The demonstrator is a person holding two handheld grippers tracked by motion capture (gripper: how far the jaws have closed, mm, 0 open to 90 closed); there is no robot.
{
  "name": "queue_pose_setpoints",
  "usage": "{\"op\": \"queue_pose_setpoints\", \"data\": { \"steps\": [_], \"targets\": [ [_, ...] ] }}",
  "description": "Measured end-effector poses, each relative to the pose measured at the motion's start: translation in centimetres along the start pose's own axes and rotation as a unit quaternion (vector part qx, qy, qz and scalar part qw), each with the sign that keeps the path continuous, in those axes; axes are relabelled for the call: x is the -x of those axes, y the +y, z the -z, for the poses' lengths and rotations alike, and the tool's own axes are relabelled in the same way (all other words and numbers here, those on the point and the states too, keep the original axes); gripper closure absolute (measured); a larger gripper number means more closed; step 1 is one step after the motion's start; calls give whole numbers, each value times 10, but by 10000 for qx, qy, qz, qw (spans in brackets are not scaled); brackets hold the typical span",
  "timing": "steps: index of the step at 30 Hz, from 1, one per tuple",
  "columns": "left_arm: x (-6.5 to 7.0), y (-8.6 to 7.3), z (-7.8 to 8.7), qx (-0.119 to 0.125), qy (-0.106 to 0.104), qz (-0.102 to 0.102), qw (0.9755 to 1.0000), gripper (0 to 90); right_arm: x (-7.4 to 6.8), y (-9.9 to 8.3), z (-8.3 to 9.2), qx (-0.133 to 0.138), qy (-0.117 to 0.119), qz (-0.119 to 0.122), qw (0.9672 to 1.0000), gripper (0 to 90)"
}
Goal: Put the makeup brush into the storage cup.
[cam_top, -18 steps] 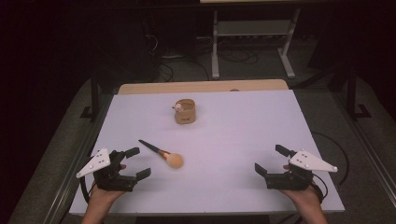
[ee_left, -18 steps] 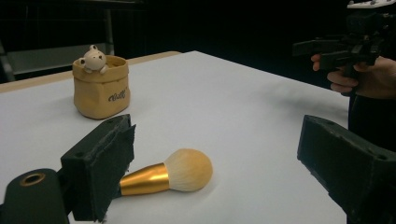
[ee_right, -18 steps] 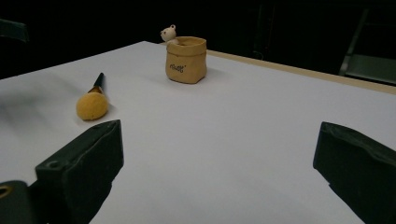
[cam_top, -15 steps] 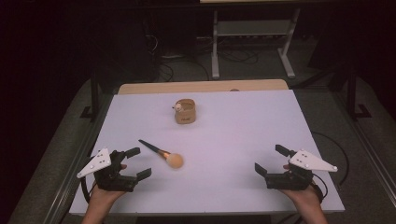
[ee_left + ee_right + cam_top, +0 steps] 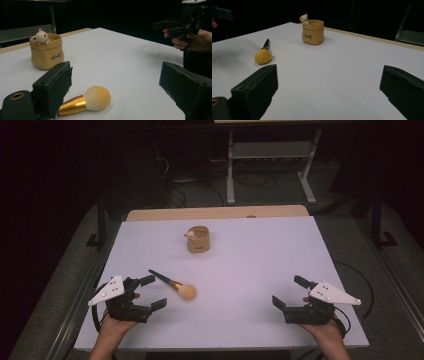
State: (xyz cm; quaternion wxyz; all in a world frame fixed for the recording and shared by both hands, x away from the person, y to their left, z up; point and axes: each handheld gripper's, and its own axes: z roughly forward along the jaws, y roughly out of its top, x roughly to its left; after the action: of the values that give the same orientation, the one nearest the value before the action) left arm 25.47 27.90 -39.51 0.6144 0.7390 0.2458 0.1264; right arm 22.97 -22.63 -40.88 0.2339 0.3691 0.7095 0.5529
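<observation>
A makeup brush (image 5: 176, 286) with a dark handle, gold ferrule and round tan head lies on the white table (image 5: 260, 260), left of centre. My left gripper (image 5: 153, 292) stands open just left of it, the brush head (image 5: 96, 98) lying ahead between the wide jaws, untouched. A small tan pot (image 5: 198, 240) with a little bear figure on its rim stands upright farther back, near the middle. My right gripper (image 5: 290, 292) rests open near the front right, nothing between its jaws. In the right gripper view the brush (image 5: 263, 55) and pot (image 5: 313, 32) lie far ahead.
A wooden board edge (image 5: 215, 213) runs along the table's far side. Beyond it stands a metal shelf frame (image 5: 270, 155) with cables on the dark floor. The other hand and its gripper (image 5: 183, 23) show far off in the left gripper view.
</observation>
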Motion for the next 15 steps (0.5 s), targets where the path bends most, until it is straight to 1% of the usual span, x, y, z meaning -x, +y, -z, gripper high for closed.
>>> {"op": "queue_pose_setpoints", "data": {
  "steps": [3,4,6,7,9,12,15],
  "targets": [
    [0,1,-1,10,-10,-2,10000,103,0,0,0,3,-1,-6,10000,12],
    [-2,1,-2,-44,-22,12,10000,103,2,-1,0,3,-16,54,10000,12],
    [-3,1,-4,-40,-33,36,10000,103,2,0,0,4,-15,41,10000,12],
    [-4,1,-4,-59,-31,29,10000,103,1,0,0,15,-8,-6,10000,13],
    [-5,2,-5,-89,-33,-23,10000,103,0,0,0,35,-1,-12,10000,12],
    [-6,4,-6,-70,-37,-2,10000,103,0,0,0,15,0,32,10000,12],
    [-9,5,-8,-82,-71,28,9999,103,0,0,0,20,-5,-1,10000,12]
  ]
}}
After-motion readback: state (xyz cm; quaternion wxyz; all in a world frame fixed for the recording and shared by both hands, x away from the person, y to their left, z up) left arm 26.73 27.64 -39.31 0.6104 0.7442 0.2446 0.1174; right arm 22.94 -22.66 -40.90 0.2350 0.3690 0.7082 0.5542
